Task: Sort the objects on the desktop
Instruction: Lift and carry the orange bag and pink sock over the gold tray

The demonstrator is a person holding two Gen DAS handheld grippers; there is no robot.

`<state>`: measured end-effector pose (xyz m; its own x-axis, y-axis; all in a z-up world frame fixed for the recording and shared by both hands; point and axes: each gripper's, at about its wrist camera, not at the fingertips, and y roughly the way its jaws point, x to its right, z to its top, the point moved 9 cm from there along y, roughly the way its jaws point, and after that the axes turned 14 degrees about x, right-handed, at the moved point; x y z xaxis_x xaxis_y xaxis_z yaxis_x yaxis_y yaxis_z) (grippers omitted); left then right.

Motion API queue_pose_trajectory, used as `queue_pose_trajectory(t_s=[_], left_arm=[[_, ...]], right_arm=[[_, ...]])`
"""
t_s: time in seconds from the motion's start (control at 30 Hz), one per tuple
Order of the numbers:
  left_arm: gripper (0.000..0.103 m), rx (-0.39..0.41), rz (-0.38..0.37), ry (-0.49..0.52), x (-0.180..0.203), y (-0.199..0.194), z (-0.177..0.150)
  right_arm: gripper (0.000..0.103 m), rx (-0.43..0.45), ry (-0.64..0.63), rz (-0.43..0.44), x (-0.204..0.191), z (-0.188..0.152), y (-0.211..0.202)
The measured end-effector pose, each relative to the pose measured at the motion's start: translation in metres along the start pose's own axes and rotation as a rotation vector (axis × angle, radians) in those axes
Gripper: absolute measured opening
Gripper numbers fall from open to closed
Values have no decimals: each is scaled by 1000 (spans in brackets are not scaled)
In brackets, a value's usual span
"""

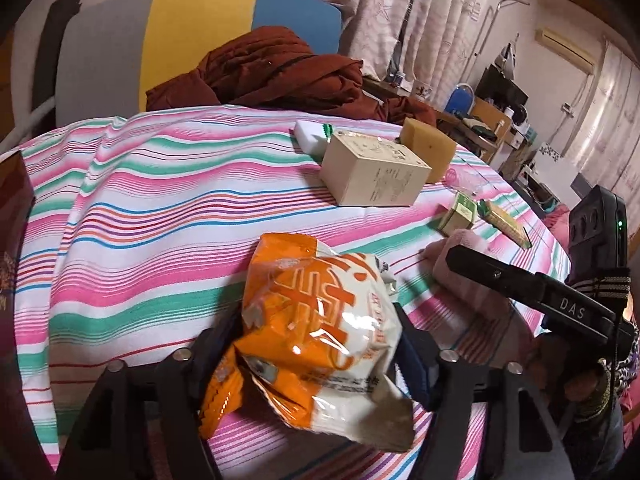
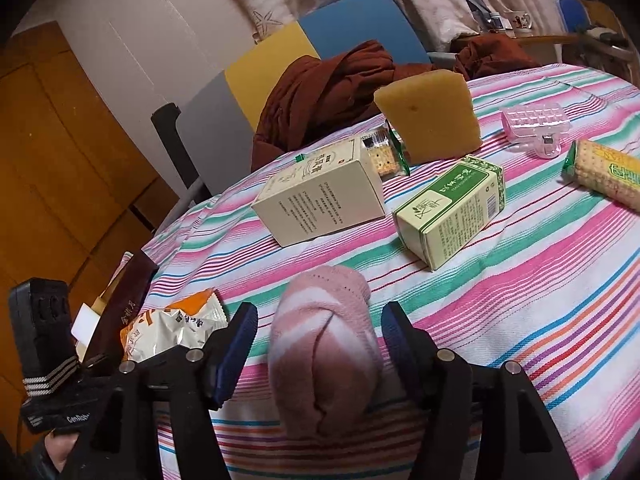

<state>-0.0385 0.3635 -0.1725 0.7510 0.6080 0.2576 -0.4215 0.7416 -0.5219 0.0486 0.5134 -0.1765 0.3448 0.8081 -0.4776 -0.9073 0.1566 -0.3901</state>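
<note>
Snack bag (image 1: 316, 340), orange and white, crinkly, light and slippery, sits at 6 o'clock between my left tongs (image 1: 320, 344), clenched on its puffy middle. Rolled pink sock (image 2: 324, 344), soft, lies on the striped desk (image 2: 540, 280) between my released right tongs (image 2: 320, 340); best pinched across its middle.

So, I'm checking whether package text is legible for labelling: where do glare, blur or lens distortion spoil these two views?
Left wrist view: glare streaks on the orange snack bag, its near end soft; fisheye bends the striped tablecloth. Right wrist view: the pink sock is blurred up close, while print on the green box stays fairly sharp.
</note>
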Motion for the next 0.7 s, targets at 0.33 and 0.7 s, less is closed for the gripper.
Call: queue_pose_trajectory(t_s=[0.33,0.7], left_arm=[[66,45,15,-24,-5,-13,-4],[66,96,45,18,-10,-57,-10]], right_arm=[[64,-19,-117,-75,-6,-5,4],[50,-15,-187,-153,-3,-7,7]])
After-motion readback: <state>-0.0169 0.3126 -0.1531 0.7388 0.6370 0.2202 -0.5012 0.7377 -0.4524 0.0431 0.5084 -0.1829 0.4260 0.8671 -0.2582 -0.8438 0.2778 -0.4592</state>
